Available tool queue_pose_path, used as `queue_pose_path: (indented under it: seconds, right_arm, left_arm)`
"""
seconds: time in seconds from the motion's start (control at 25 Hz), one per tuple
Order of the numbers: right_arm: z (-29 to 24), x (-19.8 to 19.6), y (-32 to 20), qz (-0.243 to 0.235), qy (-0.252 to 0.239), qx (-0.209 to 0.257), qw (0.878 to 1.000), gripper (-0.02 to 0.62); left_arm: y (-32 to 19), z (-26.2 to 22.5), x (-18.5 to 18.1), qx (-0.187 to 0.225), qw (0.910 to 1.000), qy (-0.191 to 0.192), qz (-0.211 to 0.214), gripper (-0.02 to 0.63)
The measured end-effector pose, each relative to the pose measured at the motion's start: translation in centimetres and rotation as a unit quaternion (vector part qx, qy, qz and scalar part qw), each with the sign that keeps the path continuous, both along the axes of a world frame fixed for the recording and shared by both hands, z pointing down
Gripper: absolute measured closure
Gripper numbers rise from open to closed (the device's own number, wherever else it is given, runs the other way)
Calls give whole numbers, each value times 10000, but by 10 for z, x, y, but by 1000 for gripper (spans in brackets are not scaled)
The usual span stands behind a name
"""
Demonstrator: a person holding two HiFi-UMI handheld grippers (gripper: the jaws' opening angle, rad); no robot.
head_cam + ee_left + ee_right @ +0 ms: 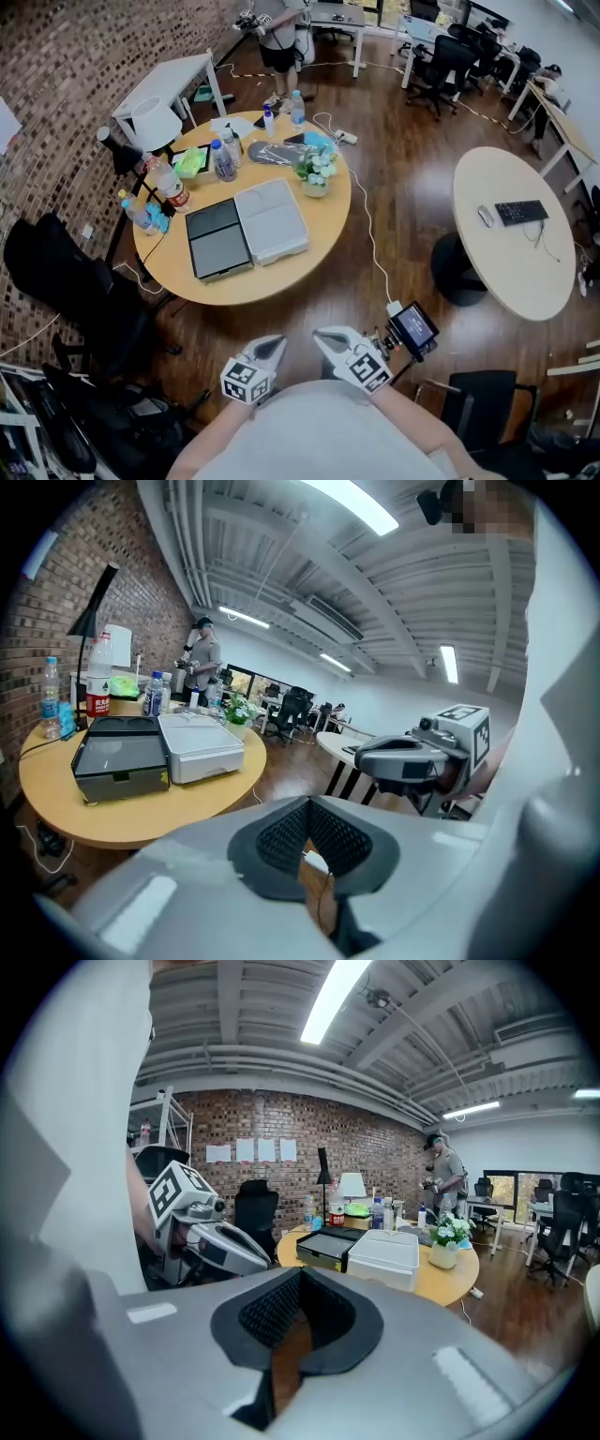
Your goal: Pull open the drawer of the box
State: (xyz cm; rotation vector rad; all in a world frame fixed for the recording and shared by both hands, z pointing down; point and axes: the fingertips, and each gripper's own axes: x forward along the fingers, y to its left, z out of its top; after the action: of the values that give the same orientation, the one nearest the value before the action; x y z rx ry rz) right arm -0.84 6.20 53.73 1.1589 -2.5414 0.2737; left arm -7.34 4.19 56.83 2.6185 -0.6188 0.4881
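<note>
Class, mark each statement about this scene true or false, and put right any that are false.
1. The left tool and right tool are both shut, with nothing between the jaws. True.
2. The dark box, white box and flower pot share the round wooden table. True.
3. The left tool is gripping the dark box. False: it is near the person's body, well short of the table.
4. The white box is stacked on the dark box. False: they lie side by side.

I see a round pale-wood counter (281, 272) carrying a dark grey flat box (217, 239) touching a white flat box (272, 220), clear plastic bottles (223, 159) and a potted white-flower plant (315, 173).
</note>
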Motion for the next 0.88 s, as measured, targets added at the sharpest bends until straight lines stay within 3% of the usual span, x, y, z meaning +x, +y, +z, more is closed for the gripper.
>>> queue_pose_path:
  seconds: [0.28,0.48,0.88]
  right_arm:
    - [-11,21,-30,-531,-93,333,9980,591]
    - [-17,33,-32,-862,-76,408,9954,591]
    - [-16,48,-40,-1191,-205,368,9920,591]
  left_arm:
    - [-23,-5,25,123,9993,-94,-352,600]
    - [-28,0,38,-18,9974,-154,-697,600]
    - [-37,-8,61,76,9961,-263,-834,600]
